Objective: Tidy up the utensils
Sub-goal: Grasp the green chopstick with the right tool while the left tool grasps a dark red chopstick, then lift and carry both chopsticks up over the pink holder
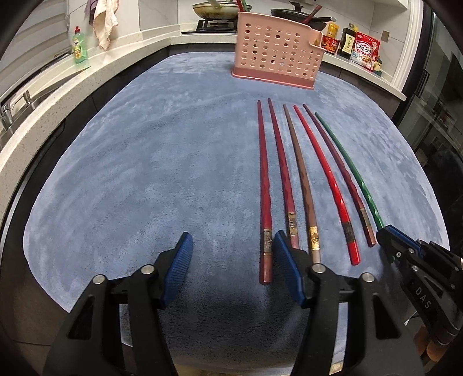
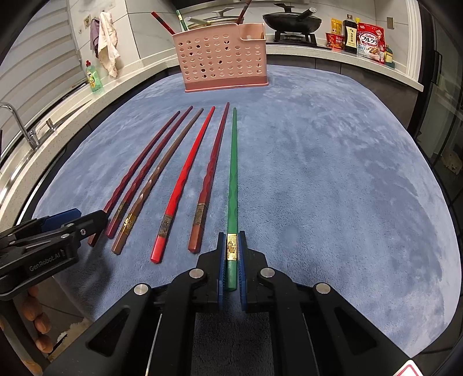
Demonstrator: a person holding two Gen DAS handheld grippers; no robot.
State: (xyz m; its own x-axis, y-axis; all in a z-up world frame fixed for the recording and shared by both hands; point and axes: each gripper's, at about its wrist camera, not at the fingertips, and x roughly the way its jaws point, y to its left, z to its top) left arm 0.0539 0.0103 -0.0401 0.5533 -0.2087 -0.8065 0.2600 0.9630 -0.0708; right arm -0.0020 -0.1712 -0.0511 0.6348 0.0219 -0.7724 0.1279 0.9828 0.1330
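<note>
Several chopsticks lie side by side on a blue mat (image 1: 144, 173): dark red, brown, bright red, maroon and green. My right gripper (image 2: 231, 240) is shut on the thick end of the green chopstick (image 2: 233, 173), which rests on the mat; in the left wrist view this gripper (image 1: 386, 232) sits at the end of the green chopstick (image 1: 347, 165). My left gripper (image 1: 233, 243) is open; the end of the leftmost dark red chopstick (image 1: 264, 202) lies just inside its right finger, with no pad pressing on it. A pink perforated holder (image 2: 222, 57) stands at the far edge.
The pink holder (image 1: 275, 52) has a few chopsticks standing in it. A stone counter runs around the mat, with a faucet (image 2: 20, 124), a green soap bottle (image 2: 93, 75), pans on a stove (image 2: 292, 20) and food packets (image 2: 369, 42). A glass door is at the right.
</note>
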